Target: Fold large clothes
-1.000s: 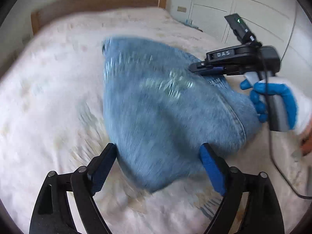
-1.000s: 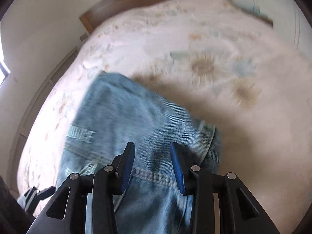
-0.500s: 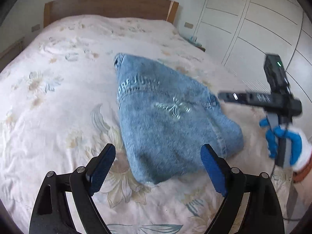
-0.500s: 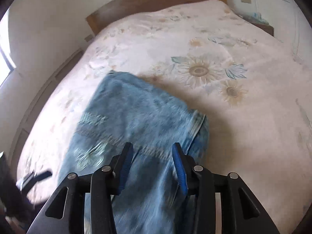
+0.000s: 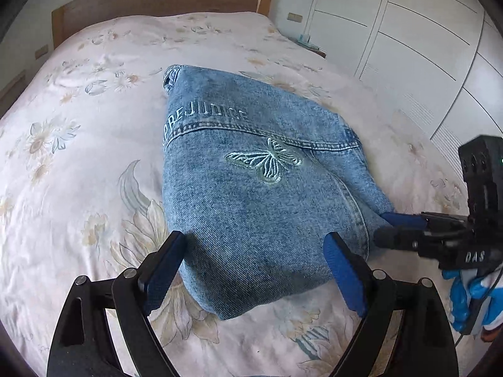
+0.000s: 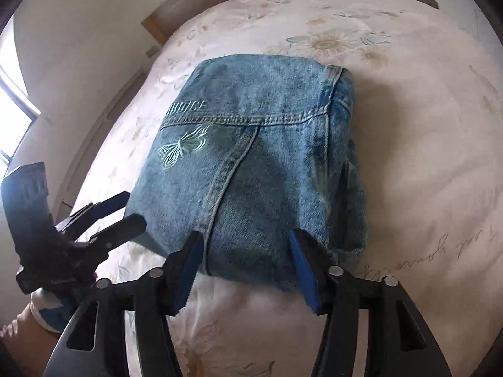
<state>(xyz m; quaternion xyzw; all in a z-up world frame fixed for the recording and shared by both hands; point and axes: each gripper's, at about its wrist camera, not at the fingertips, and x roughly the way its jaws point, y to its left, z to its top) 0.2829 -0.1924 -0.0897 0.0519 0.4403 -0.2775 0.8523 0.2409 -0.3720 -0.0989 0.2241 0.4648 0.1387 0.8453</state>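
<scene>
With the faded blue denim garment [image 5: 251, 194] lying folded mid-frame on the floral-quilted bed [image 5: 78, 125], left gripper [image 5: 254, 267] and right gripper [image 6: 248, 264] hover released, job seemingly finished.

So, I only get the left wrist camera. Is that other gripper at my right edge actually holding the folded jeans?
Observer: No. Its own camera shows the right gripper open, fingers apart at the near edge of the jeans.
Operator: And the side of the pile I can't see?
Observer: The folded layers are stacked there, a little uneven.
Operator: Anything beyond that?
Observer: Only cursive writing printed on the bedspread beside the pile.
</scene>
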